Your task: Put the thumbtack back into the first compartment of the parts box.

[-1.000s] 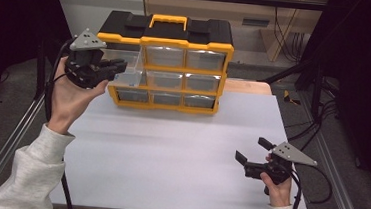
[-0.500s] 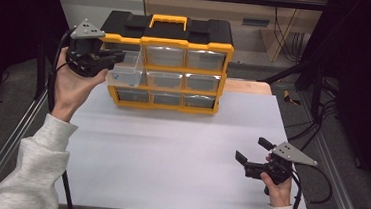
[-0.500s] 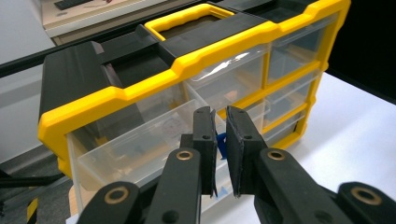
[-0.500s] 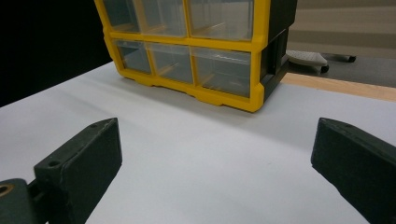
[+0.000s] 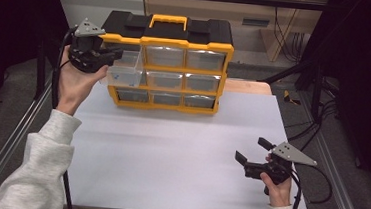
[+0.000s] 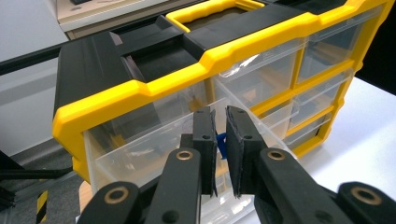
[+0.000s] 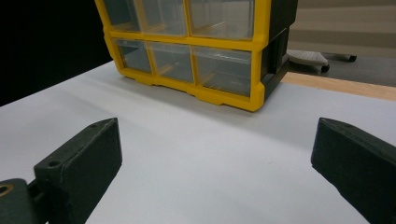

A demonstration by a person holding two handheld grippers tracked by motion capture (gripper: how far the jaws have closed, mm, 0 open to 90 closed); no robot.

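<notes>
We look down on a white table (image 5: 179,154) carrying a yellow and black organiser cabinet (image 5: 166,63) with clear plastic drawers and a yellow carry handle on top. It stands at the far edge of the table, its drawer fronts facing us.

The top-left drawer (image 5: 124,69) is pulled out of the cabinet, sticking forward past the other drawer fronts. Small blue items lie inside it; we cannot tell what they are.

The left tongs (image 5: 113,56), held in a raised hand with a pale grey sleeve, sit at the front of that drawer. In the left gripper view the two black jaws stand nearly together, with a narrow gap between them, clenched on the clear front wall of the drawer (image 6: 140,154), with something blue visible just behind them.

The right tongs (image 5: 251,151) rest low over the table near its front right corner, well apart from the cabinet. Their jaws are spread wide, released, with nothing between them. In the right gripper view they point toward the bottom row of drawers (image 7: 187,60).
</notes>
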